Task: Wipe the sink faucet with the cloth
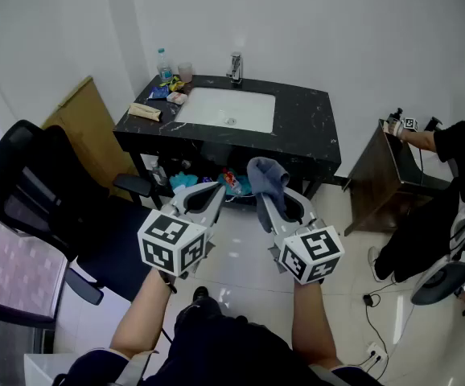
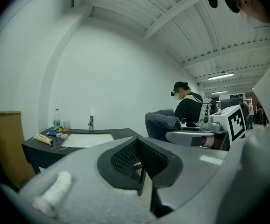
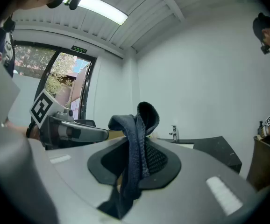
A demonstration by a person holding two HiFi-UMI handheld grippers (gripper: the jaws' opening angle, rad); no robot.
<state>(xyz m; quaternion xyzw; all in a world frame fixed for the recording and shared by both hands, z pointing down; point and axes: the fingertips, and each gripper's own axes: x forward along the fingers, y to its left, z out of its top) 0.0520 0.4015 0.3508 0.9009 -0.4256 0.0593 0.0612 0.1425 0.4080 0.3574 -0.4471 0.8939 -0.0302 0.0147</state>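
A chrome faucet (image 1: 236, 67) stands at the back of a white sink (image 1: 226, 109) set in a black marble counter (image 1: 305, 127), well ahead of both grippers. My right gripper (image 1: 266, 190) is shut on a grey-blue cloth (image 1: 267, 176), which bunches up above its jaws and hangs down between them as the cloth (image 3: 136, 148) in the right gripper view. My left gripper (image 1: 199, 194) is shut with nothing in it, level beside the right one. The faucet (image 2: 91, 123) shows far off in the left gripper view, and the faucet (image 3: 174, 133) likewise in the right gripper view.
A water bottle (image 1: 163, 63), a cup and small packets lie on the counter's left end. A black office chair (image 1: 35, 191) stands at my left and a wooden board (image 1: 84, 131) leans by the counter. At the right a person (image 1: 450, 183) sits at a brown table (image 1: 389, 175).
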